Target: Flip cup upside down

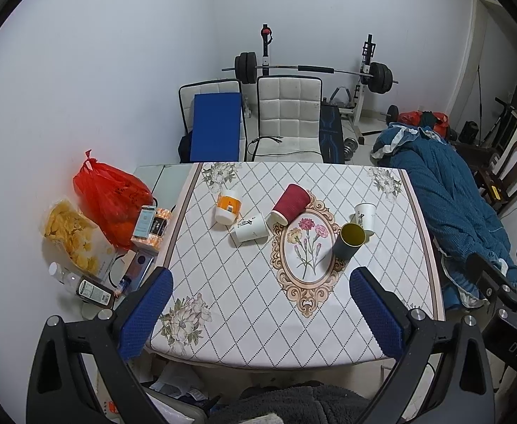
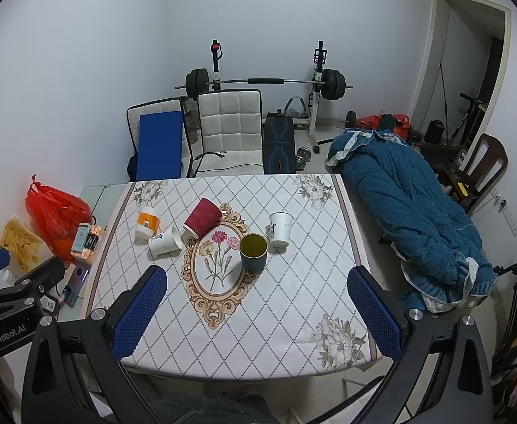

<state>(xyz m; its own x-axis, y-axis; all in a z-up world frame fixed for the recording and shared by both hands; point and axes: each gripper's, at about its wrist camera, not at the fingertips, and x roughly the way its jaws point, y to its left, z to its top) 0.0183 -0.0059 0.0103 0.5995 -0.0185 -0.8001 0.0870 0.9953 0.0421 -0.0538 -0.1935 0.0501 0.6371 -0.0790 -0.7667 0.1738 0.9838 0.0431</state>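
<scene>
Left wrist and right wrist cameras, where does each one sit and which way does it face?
Left wrist: on the left tool, above the table's near edge, facing the dark cup; the right tool shows at right.
Right wrist: on the right tool, similarly placed, facing forward; the left tool shows at left.
Shared: tablecloth, red cup, weight bench.
</scene>
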